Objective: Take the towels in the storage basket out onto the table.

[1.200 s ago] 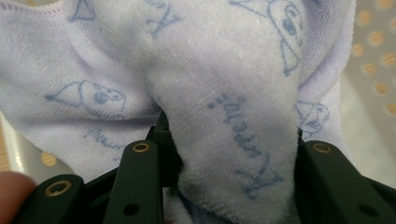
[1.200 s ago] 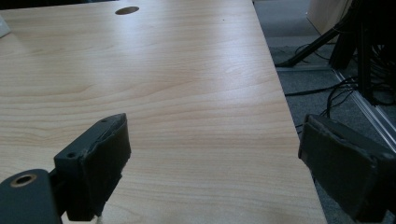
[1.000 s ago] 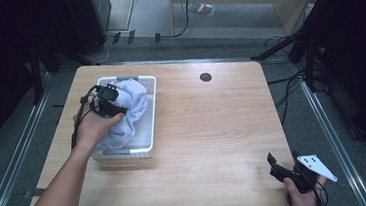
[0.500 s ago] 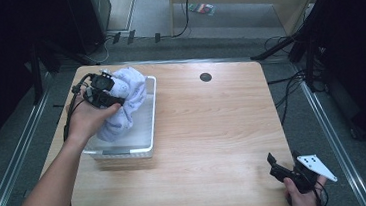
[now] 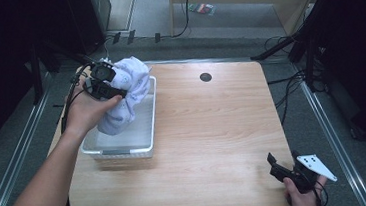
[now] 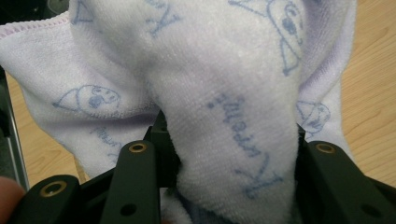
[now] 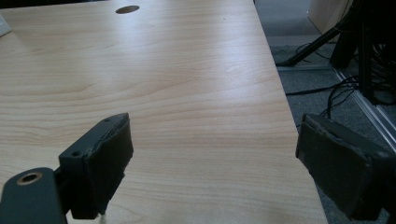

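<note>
High view, left gripper (image 5: 120,92) jaws pinching towel (image 5: 126,94) over tray (image 5: 146,131), right gripper (image 5: 282,158) jaws spread near table (image 5: 213,130) corner.

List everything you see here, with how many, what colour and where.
Towel: one, pale lilac with blue print, lifted above the bin's far end.
Bin: one, clear plastic, left side of table.
Table: one, light wood, centre.
Hole: one, dark, far middle of table.
Cables: several, black, floor at right.
Left tongs: one, black, shut on the towel.
Right tongs: one, black, open, near right corner.
Left hand: one, holding the left tongs.
Right hand: one, holding the right tongs.
</note>
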The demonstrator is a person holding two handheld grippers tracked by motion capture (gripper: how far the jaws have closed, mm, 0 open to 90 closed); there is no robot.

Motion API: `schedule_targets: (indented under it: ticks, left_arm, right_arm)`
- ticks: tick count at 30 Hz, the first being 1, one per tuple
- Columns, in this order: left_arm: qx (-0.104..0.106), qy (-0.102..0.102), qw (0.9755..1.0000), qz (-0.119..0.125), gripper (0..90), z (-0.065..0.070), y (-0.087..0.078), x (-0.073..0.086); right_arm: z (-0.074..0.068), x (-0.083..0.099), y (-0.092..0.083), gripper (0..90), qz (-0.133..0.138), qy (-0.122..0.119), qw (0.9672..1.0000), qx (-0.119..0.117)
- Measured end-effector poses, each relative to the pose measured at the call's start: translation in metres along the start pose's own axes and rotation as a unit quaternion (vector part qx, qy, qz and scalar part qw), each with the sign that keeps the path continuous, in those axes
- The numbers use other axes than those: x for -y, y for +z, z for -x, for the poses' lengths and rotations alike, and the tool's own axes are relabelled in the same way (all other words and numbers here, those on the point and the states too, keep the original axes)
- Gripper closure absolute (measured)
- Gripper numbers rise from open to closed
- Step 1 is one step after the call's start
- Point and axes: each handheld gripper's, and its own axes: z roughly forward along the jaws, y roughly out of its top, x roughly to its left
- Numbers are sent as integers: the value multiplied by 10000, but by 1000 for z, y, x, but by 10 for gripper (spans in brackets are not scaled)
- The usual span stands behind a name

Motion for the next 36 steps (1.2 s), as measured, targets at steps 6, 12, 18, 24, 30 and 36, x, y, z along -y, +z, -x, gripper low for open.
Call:
schedule_targets:
  ticks: [6, 12, 18, 24, 30, 36]
  left_arm:
    - [71, 70, 9999, 74, 563, 9, -7, -8]
    - [181, 146, 9996, 148, 561, 17, -12, -14]
    - [273, 228, 9992, 165, 559, 28, -12, -20]
    - [422, 314, 9984, 189, 554, 42, -10, -26]
    - [498, 389, 9978, 194, 553, 57, -6, -32]
    - [572, 501, 9970, 173, 551, 72, 0, -38]
  right_arm:
    - [0, 0, 0, 109, -2, -19, 10000, -9]
    - [0, 0, 0, 109, 2, -20, 10000, -4]
    - [0, 0, 0, 109, 2, -24, 10000, -4]
    - [0, 0, 0, 110, -9, -12, 10000, -11]
    - [0, 0, 0, 111, -33, -22, 10000, -14]
    - [-1, 0, 1, 109, -47, -22, 10000, 7]
